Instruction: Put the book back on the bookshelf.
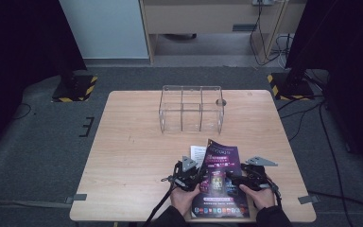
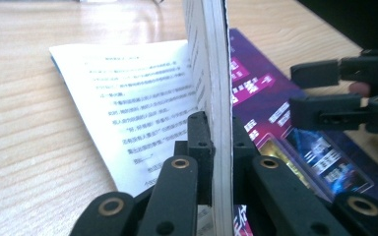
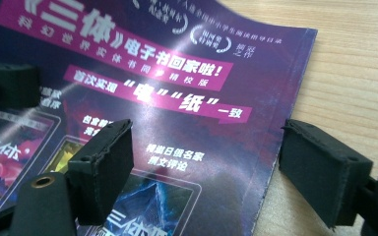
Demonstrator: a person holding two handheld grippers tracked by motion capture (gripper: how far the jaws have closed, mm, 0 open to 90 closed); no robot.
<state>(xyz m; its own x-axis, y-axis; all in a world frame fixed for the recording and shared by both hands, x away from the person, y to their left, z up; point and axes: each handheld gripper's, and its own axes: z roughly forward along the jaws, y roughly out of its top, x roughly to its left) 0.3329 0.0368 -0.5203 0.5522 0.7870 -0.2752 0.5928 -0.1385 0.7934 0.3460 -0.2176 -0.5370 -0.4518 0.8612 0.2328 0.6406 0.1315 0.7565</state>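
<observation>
Magazine (image 1: 222, 182) pages are being turned at the near edge of the wooden table (image 1: 137, 156), between the person's two hands. A sheaf of leaves (image 2: 211, 73) is pinched edge-on by the left gripper (image 1: 187, 174), its jaws pressed tight on the paper, so that the sheaf is stood upright and a printed white page (image 2: 133, 98) is laid bare beside it. The right gripper (image 1: 251, 178) is held with jaws spread over the purple cover (image 3: 177, 98), one jaw above the cover and the other past its edge, probably to keep the magazine steady, though contact cannot be made out. One magazine, two grippers and one clear three-compartment organizer (image 1: 191, 109) are counted; the organizer is set well apart.
</observation>
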